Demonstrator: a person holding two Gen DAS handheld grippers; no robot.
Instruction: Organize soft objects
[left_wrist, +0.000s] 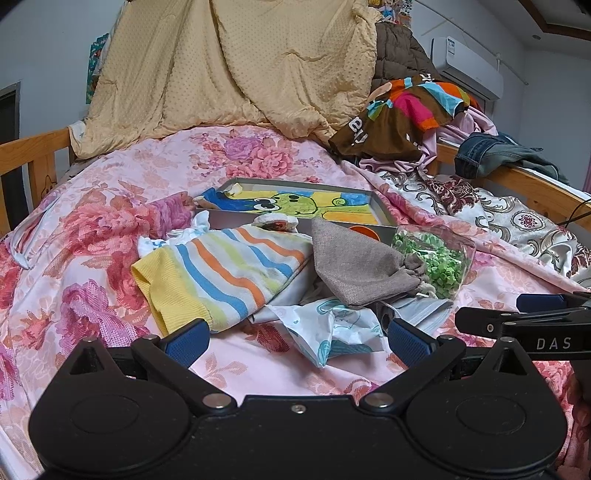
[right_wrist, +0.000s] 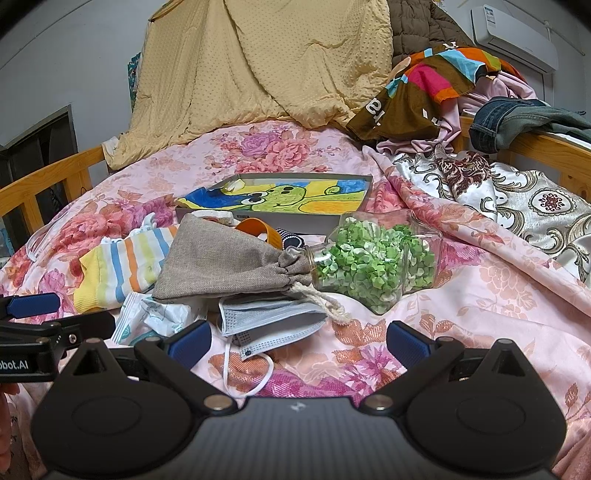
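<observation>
Left wrist view first: your left gripper (left_wrist: 295, 338) has its blue pads spread wide with nothing between them, hovering low over the pink floral bedspread (left_wrist: 92, 266) just short of the pile. Straight ahead of it you've got a crumpled white wrapper with teal print (left_wrist: 332, 328), and behind that the striped sock (left_wrist: 221, 273) with its yellow cuff toward you, lying to the left of the grey drawstring pouch (left_wrist: 351, 266). The pouch overlaps the sock's edge and leans against a clear jar of green bits (left_wrist: 436, 262) on its right. Behind the whole heap sits a shallow grey box with a cartoon frog picture (left_wrist: 295, 203) in it.

Right wrist view shows the same deal from the other side. Your right gripper (right_wrist: 297, 341) is also wide open and empty, parked right over a pale blue face mask (right_wrist: 269, 317) that pokes out from under the pouch, ear loop trailing toward the camera. The pouch's rope cord lies across the mask. An orange band (right_wrist: 258, 229) peeks out behind the pouch, can't tell what it belongs to.

Both grippers are side by side, each catching the other at the frame edge. Further back there's a tan quilt (left_wrist: 240, 62) draped up high, and a heap of clothes (left_wrist: 406, 110) on the right by the wooden rail (left_wrist: 535, 184).
</observation>
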